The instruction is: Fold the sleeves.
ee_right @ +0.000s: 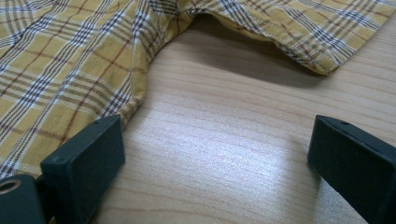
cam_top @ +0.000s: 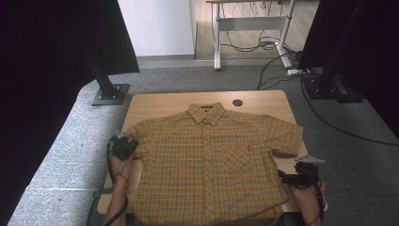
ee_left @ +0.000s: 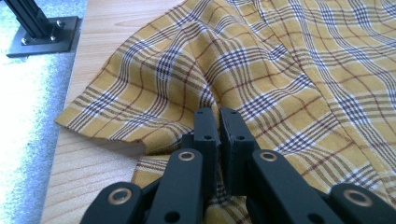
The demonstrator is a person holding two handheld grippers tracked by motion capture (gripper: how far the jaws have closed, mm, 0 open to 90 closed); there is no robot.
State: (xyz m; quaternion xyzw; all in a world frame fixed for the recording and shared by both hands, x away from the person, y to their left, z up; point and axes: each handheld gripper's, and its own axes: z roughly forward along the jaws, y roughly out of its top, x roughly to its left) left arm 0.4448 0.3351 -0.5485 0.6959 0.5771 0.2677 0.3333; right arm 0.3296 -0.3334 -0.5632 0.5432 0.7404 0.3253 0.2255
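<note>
The right gripper is resting on the worktop at about four o'clock, its jaws standing wide apart just beside the side seam of the plaid shirt. At about nine o'clock the left gripper is pinching a fold of cloth under the shirt's sleeve. The shirt is lying spread flat, front up, its collar pointing to twelve o'clock.

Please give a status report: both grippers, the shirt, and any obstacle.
Left gripper shut on shirt, pinching fabric under its sleeve. Right gripper open over bare table beside shirt's side seam. Shirt flat, buttoned, front up. Nothing in the way.
</note>
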